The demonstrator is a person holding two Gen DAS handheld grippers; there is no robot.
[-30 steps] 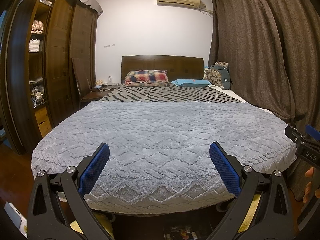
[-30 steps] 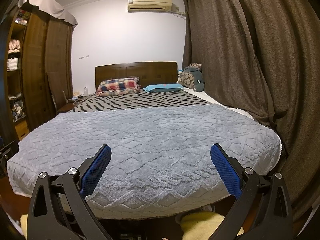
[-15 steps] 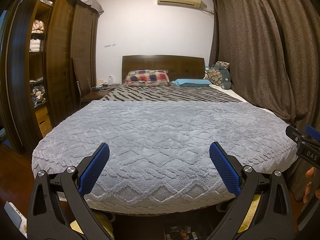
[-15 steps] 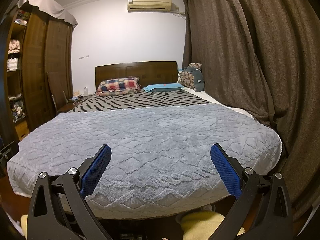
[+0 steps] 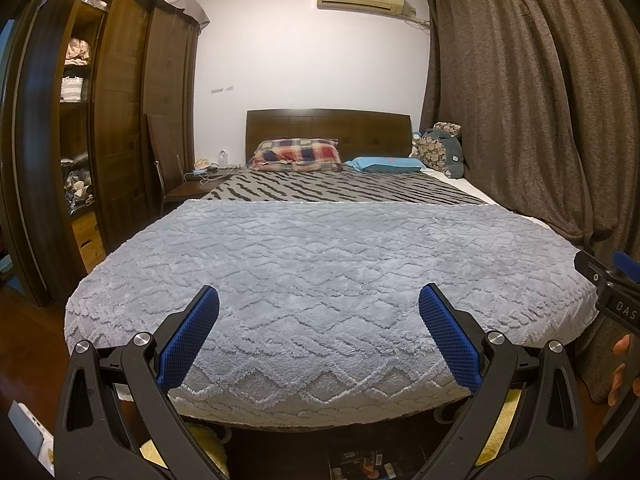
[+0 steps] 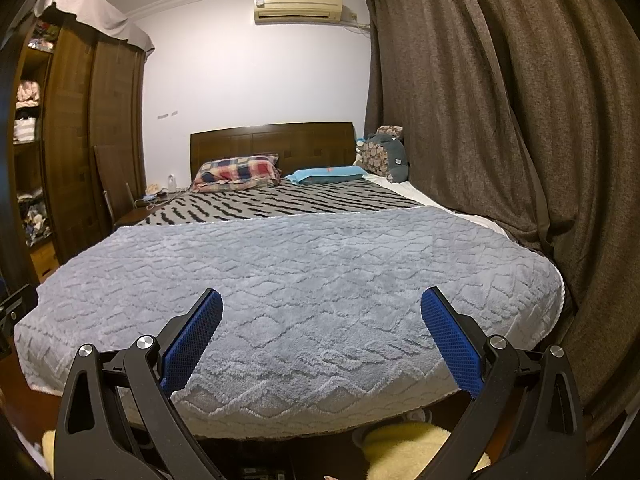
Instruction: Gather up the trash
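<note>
Trash is nowhere identifiable on the grey textured plush blanket (image 5: 320, 272) covering the bed's near half; only small, unclear items lie on the dark floor (image 5: 360, 468) below its near edge. Left gripper (image 5: 319, 336) and right gripper (image 6: 321, 336) both hover with blue-padded jaws spread wide, empty. Any such litter would probably be light and crushable, best pinched at a raised edge.

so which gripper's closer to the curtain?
Right. The right gripper sits by the bed's curtain-side corner, close to the curtain; the left gripper is toward the wardrobe side.

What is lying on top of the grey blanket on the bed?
Nothing lies on the grey blanket: its surface is bare. Behind it are a striped cover and two pillows. What the blanket covers is hidden.
</note>
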